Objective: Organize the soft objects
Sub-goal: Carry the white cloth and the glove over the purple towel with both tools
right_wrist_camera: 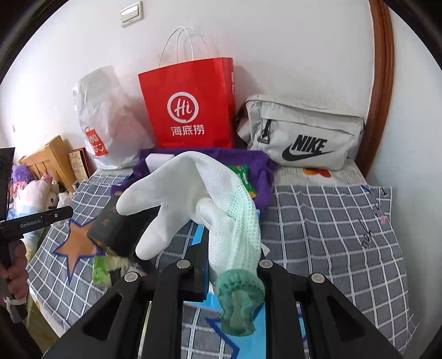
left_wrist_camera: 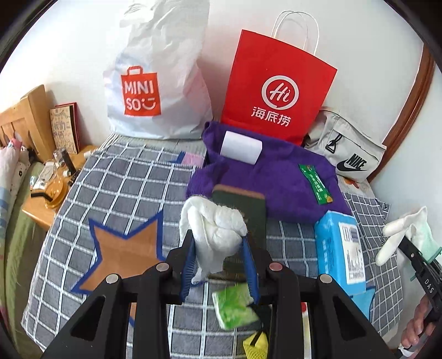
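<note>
Left tool clamping white cloth; right tool clamping glove

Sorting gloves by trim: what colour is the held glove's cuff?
Green cuff on the white glove; right wrist view shows it best.

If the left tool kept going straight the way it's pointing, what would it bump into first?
Probably the dark green book lying just beyond the left tool, which is shut on a white cloth. The purple towel lies behind it. Depth is hard to judge.

White wall, daylit; light switch high on it. Wooden headboard and wooden nightstand left of the grey checked bedspread.
</note>
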`<state>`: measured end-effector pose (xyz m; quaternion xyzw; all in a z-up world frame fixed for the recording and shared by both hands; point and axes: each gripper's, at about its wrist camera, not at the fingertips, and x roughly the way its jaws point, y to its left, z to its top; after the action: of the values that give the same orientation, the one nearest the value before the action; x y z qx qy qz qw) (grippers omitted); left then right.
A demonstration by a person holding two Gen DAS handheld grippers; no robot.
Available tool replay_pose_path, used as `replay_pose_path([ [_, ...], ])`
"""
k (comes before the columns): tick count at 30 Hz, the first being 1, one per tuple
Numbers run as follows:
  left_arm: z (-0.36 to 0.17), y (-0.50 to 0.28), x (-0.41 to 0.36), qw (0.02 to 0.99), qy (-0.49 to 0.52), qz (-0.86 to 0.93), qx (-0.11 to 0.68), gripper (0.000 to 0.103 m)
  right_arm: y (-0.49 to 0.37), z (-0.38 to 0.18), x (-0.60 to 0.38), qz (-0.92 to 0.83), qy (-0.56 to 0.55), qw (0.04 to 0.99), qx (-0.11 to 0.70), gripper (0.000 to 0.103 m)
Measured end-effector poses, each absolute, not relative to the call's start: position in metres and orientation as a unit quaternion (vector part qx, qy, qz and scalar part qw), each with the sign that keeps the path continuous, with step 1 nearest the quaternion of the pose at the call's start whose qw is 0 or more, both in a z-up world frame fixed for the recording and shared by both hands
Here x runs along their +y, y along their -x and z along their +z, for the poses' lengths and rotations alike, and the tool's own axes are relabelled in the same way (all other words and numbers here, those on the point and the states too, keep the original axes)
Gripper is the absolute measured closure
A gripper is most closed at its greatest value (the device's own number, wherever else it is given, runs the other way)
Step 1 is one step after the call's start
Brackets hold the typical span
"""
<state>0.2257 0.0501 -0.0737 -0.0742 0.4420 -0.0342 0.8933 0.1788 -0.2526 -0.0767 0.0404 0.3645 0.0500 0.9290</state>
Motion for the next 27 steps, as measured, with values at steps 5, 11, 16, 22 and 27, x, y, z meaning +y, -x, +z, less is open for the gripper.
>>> replay_pose_path([
  [5,-0.075,-0.249,0.044,0.892,0.074,-0.032,0.445,0.073,-0.203,-0.073,-0.255,0.048,-0.043,0.93,0.361,0.087],
  [11,-0.082,-0.276,0.038,0.887,0.088,-0.036,0.452,0.073,-0.235,-0.07,-0.259,0.048,-0.042,0.933,0.353,0.087],
  [16,-0.084,-0.3,0.033,0.886,0.084,-0.034,0.455,0.073,-0.266,-0.075,-0.259,0.055,-0.051,0.931,0.358,0.087],
  [22,-0.088,-0.327,0.029,0.882,0.081,-0.041,0.462,0.073,-0.304,-0.083,-0.254,0.064,-0.05,0.925,0.372,0.087],
  [27,-0.096,-0.352,0.023,0.876,0.087,-0.057,0.472,0.073,-0.334,-0.086,-0.252,0.069,-0.053,0.923,0.375,0.086],
])
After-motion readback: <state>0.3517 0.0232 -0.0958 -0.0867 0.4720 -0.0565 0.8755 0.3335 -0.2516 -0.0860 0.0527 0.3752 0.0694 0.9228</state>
